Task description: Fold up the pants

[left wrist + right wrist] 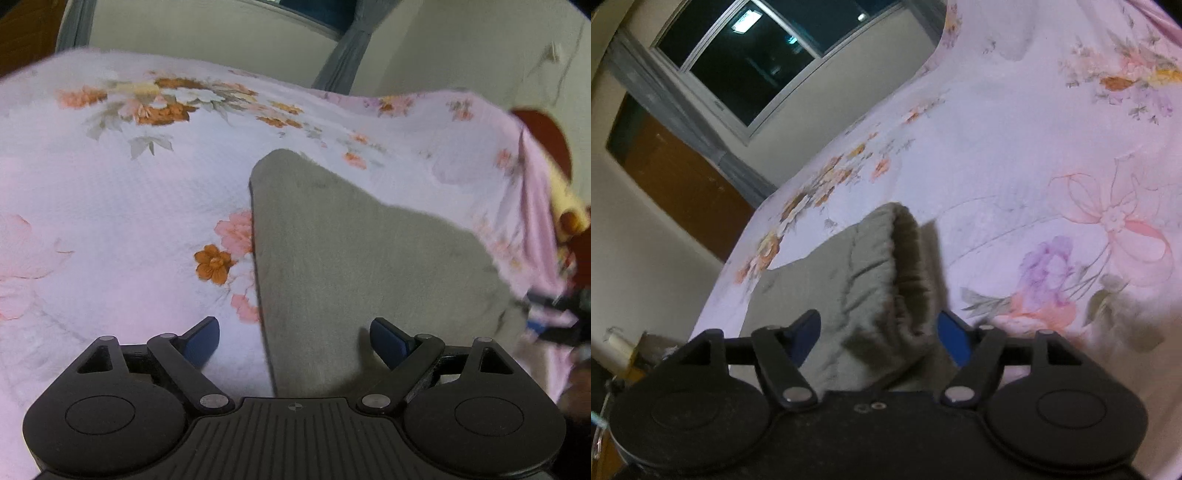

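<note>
Pink floral bedsheet point(110, 206) covers the bed that carries the work. Nearest, the left hand-held gripper point(294, 341) is spread wide and released over the near edge of the grey soft fabric pants point(351, 258). The right hand-held gripper point(879, 341) has its jaws apart around the ribbed elastic cuff point(905, 266), not clearly pressing it. Farther lies flat sheet. To fold well, I think both should pinch matching corners before lifting together.

Dim indoor light, pink cast on my bedsheet point(129, 192); dark window point(750, 62) reflects ceiling lamps; both views soft, motion-blurred, fisheye-bent at edges
</note>
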`<state>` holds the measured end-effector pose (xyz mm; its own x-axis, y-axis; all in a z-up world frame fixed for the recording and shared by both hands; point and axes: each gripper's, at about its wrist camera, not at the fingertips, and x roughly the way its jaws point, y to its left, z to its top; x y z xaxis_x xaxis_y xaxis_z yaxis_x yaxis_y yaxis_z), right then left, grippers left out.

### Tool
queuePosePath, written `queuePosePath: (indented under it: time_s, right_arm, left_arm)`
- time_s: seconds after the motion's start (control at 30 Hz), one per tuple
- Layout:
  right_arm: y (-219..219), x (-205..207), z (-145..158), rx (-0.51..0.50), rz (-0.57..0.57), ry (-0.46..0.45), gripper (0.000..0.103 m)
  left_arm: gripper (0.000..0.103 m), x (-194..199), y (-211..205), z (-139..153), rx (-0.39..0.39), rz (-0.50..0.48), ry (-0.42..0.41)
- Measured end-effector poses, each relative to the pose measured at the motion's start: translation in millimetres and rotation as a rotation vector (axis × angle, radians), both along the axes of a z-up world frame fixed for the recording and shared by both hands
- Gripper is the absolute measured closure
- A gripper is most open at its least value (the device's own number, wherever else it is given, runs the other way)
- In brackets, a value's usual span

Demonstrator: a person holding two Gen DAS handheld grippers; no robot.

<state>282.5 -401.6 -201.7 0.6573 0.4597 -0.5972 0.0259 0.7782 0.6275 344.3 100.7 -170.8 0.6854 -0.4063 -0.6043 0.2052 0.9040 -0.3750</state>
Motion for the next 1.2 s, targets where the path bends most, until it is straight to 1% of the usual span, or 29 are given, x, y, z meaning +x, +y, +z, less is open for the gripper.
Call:
queuePosePath:
  time_s: [0.07,0.13,0.17,0.2,0.27,0.3,0.33,0.37,0.4,0.43,0.47,0.5,0.57,0.6,0.67,0.73,0.8,0.87,0.93,1.0,1.03,1.07,1.1,1.13,1.17,1.2]
  right_arm:
    - [-11.8,11.1,-11.4,0.048,0.046,0.019,0.034]
    - [-18.1,20.8,-23.2,0.091,0.087,0.039,0.032]
    - [-21.1,28.3,-32.0,0.13,0.114,0.055,0.032]
    - [-22.8,33.3,-38.3,0.16,0.133,0.058,0.032]
    - [-16.2,43.6,-50.9,0.213,0.192,0.058,0.032]
    - [-14.9,49.4,-54.8,0.233,0.213,0.059,0.032]
    - [-12.6,55.5,-58.5,0.253,0.238,0.058,0.033]
    - [-9.7,62.1,-62.2,0.274,0.269,0.057,0.033]
    - [-6.9,67.7,-63.4,0.289,0.287,0.057,0.035]
    - [-4.6,72.4,-66.4,0.3,0.307,0.058,0.036]
    - [-2.2,76.8,-68.2,0.303,0.325,0.057,0.041]
    - [0.0,79.6,-67.3,0.302,0.338,0.055,0.046]
    - [7.2,85.5,-65.7,0.281,0.359,0.046,0.054]
    - [5.9,85.2,-60.1,0.279,0.37,0.035,0.057]
    - [5.4,89.9,-48.3,0.302,0.396,0.001,0.059]
    - [9.6,102.0,-32.3,0.296,0.436,-0.036,0.06]
    - [17.7,124.4,-15.8,0.282,0.471,-0.07,0.061]
    - [26.0,153.5,-0.8,0.281,0.492,-0.1,0.061]
    - [35.2,188.5,12.0,0.273,0.509,-0.12,0.061]
    - [44.0,226.7,15.7,0.256,0.498,-0.109,0.06]
    - [46.0,239.2,12.4,0.241,0.471,-0.089,0.058]
    - [49.0,257.2,4.7,0.204,0.421,-0.055,0.052]
    - [51.5,268.9,-4.3,0.144,0.369,-0.017,0.036]
    - [54.5,278.7,-15.7,0.042,0.288,0.052,0.027]
    - [59.4,286.3,-29.0,-0.083,0.21,0.16,0.03]
    - [58.1,283.9,-32.9,-0.064,0.192,0.155,0.028]
  left_arm:
    - [0.015,15.5,8.5,-6.3,-0.096,-0.021,0.025]
    - [0.015,33.6,17.2,-14.9,-0.199,-0.064,0.059]
    - [0.015,40.6,19.8,-19.3,-0.24,-0.084,0.072]
    - [0.015,48.6,22.2,-24.1,-0.278,-0.109,0.085]
    - [0.015,61.8,23.3,-31.5,-0.324,-0.153,0.098]
    - [0.019,67.6,21.6,-34.4,-0.335,-0.175,0.1]
    - [0.025,73.7,18.8,-37.4,-0.337,-0.193,0.099]
    - [0.04,78.8,16.1,-40.5,-0.335,-0.198,0.106]
    - [0.049,85.3,14.7,-44.7,-0.343,-0.202,0.113]
    - [0.052,91.9,15.3,-48.7,-0.373,-0.207,0.117]
    - [0.061,98.3,17.4,-53.2,-0.412,-0.207,0.12]
    - [0.066,101.6,19.1,-57.8,-0.441,-0.205,0.122]
    - [0.072,103.0,21.9,-63.1,-0.489,-0.202,0.108]
    - [0.074,102.1,23.9,-62.5,-0.511,-0.195,0.096]
    - [0.074,97.0,26.5,-54.4,-0.581,-0.199,0.038]
    - [0.074,99.5,27.2,-41.1,-0.599,-0.206,-0.02]
    - [0.074,112.7,33.7,-26.3,-0.61,-0.192,-0.067]
    - [0.074,136.6,40.2,-8.7,-0.591,-0.182,-0.105]
    - [0.074,164.1,45.8,5.0,-0.566,-0.171,-0.113]
    - [0.074,194.7,53.4,13.3,-0.529,-0.148,-0.102]
    - [0.074,210.4,53.4,14.7,-0.506,-0.121,-0.091]
    - [0.07,225.8,52.4,12.9,-0.466,-0.075,-0.072]
    - [0.058,237.5,48.4,9.1,-0.398,-0.012,-0.045]
    - [0.052,247.9,43.6,2.3,-0.288,0.065,-0.002]
    - [0.049,255.2,37.3,-6.7,-0.174,0.137,0.063]
    - [0.049,254.0,34.8,-12.6,-0.164,0.134,0.072]
